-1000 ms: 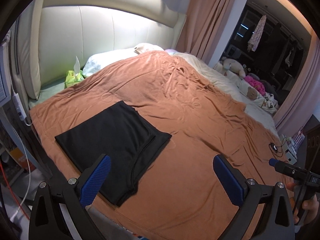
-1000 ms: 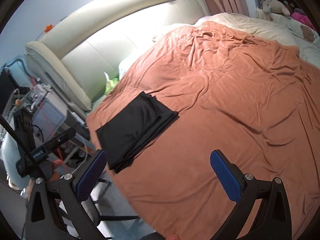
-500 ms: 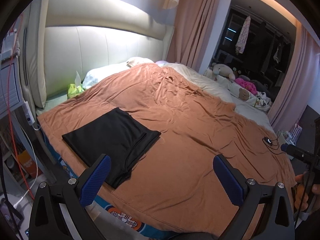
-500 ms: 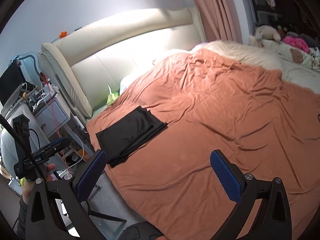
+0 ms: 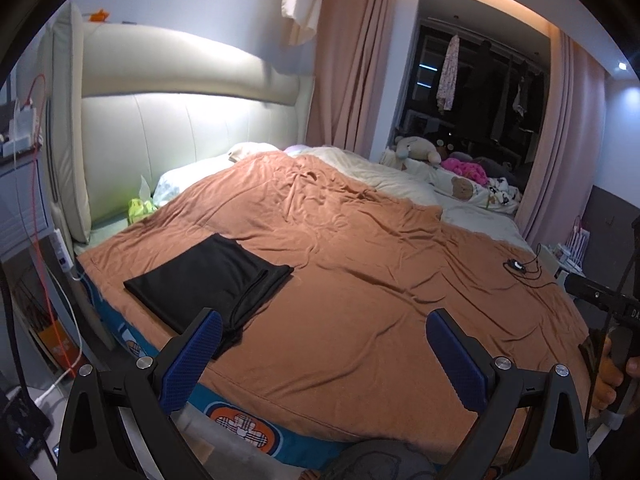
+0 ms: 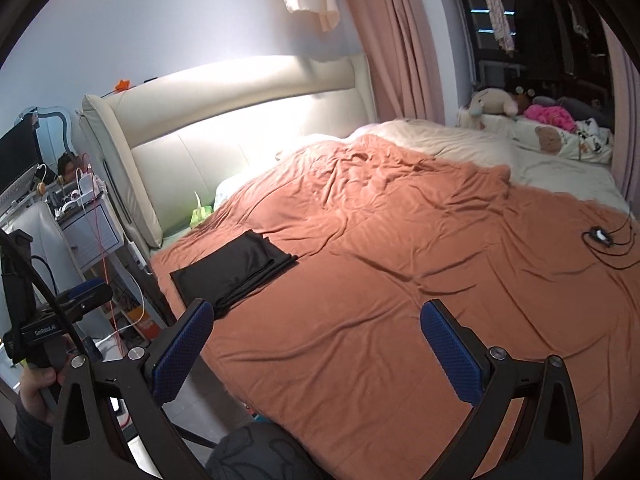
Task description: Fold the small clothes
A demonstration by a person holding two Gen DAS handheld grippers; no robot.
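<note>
Both grippers, the left gripper (image 5: 324,350) and the right gripper (image 6: 316,342), show black angular frames, silver screws at the joints, blue dimpled finger pads (image 5: 192,358), and white lettering along a black handle.

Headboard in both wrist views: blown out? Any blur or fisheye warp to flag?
Left wrist view: the headboard is overexposed under a light strip, its upper edge slightly smeared, the black folded garment shows little detail, and the curtains bow toward the dark vignette. Right wrist view: same glare on the headboard, orange sheet well lit, and the window area is dark.
</note>
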